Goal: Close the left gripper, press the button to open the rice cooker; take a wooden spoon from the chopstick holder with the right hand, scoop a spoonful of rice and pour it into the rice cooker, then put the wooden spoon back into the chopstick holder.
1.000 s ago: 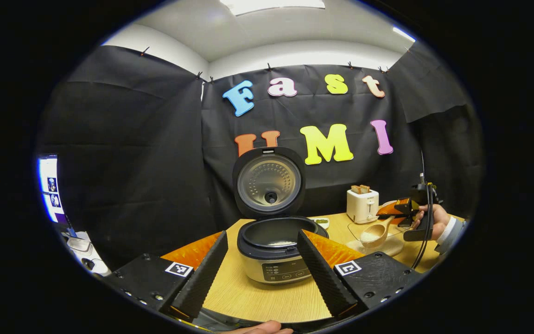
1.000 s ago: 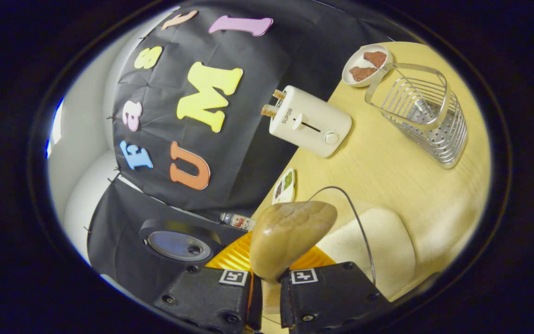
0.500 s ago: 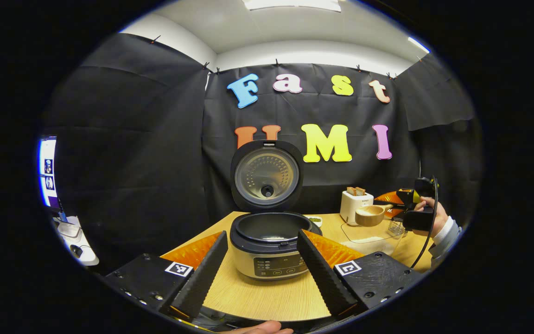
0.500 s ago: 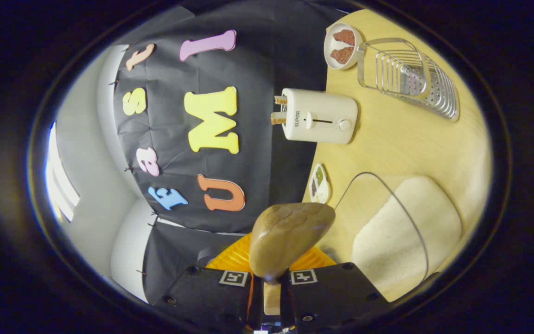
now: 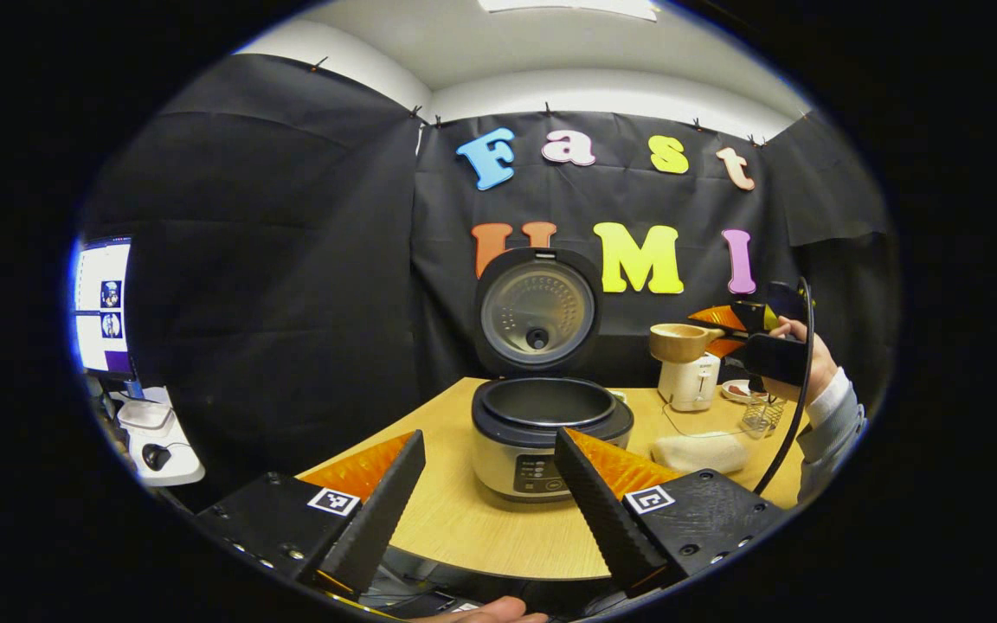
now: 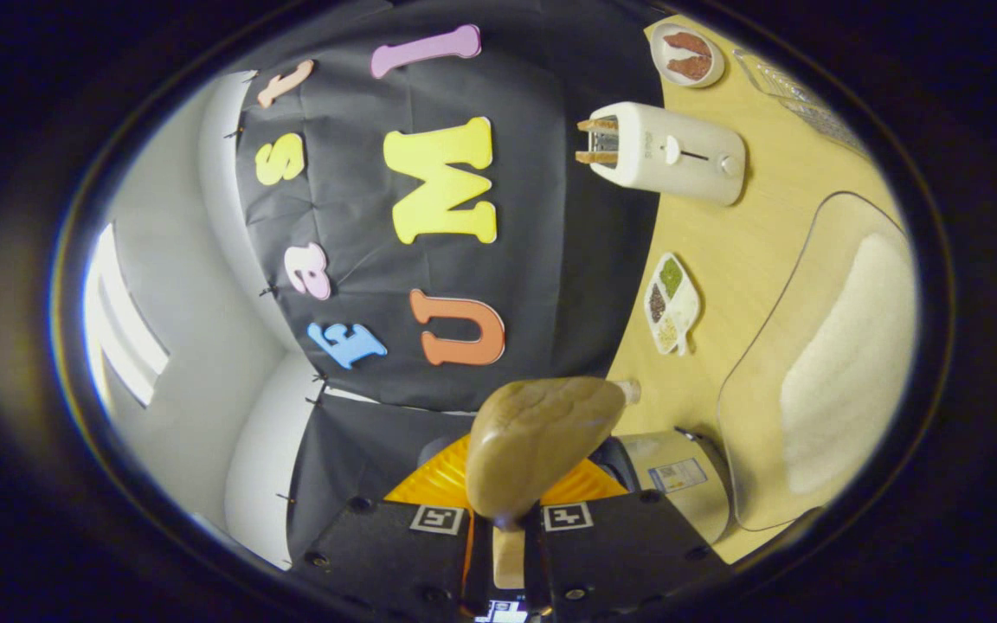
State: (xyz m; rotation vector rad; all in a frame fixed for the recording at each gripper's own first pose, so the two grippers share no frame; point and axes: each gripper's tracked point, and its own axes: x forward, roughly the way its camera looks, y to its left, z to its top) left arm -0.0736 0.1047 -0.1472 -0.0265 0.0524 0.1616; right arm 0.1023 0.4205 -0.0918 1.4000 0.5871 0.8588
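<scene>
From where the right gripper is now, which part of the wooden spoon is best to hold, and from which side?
Best the handle end, from behind, as the right gripper does now. The wooden spoon has its bowl level and facing up in the left gripper view, so it stays free for pouring.

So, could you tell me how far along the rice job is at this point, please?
Done: the silver round rice cooker stands open, lid up. In hand: the right tongs are shut on the pale wooden spoon, held level above the table beside the cooker. Left: pouring into the pot, then returning the spoon to the wire chopstick holder.
</scene>
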